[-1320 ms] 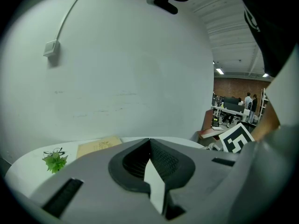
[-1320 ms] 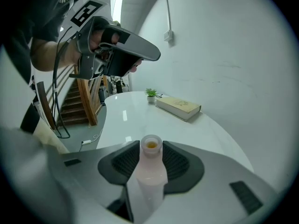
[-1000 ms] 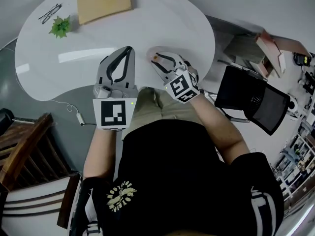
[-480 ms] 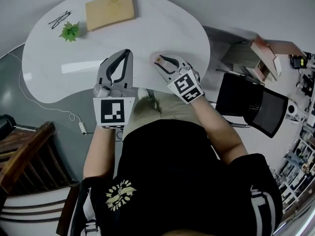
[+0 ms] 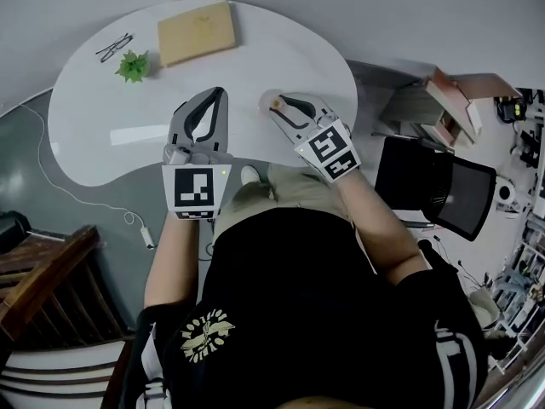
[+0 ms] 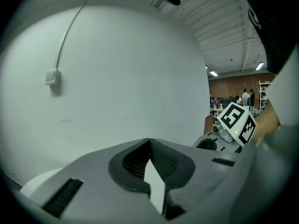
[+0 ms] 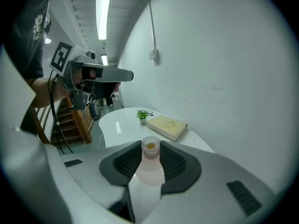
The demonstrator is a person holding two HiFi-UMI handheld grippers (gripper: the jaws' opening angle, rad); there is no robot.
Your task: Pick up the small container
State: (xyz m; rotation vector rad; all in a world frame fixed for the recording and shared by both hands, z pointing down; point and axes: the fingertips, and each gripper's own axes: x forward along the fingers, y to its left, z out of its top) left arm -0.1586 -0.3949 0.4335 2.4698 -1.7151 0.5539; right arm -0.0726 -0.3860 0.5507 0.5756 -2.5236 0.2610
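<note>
The right gripper (image 5: pixel 274 105) has its jaws part-way open and clamped on the container (image 5: pixel 271 100), a small translucent pot whose sides the ribbed pads (image 7: pixel 174 162) press from left and right. Its round mouth points away from the camera in the right gripper view (something yellowish shows inside it). In the head view the container hangs over the near edge of the white table (image 5: pixel 281 49), and in the right gripper view the tabletop lies well below and beyond it.

The left gripper (image 5: pixel 221 94) is held just beside the right one, its jaws closed pad to pad, aimed at a bare white wall (image 6: pixel 121 78).

At the far side of the table lie a tan book (image 5: pixel 197 32), a small plant (image 5: pixel 134 65) near it, and glasses (image 5: pixel 114 48) just beyond the plant.
</note>
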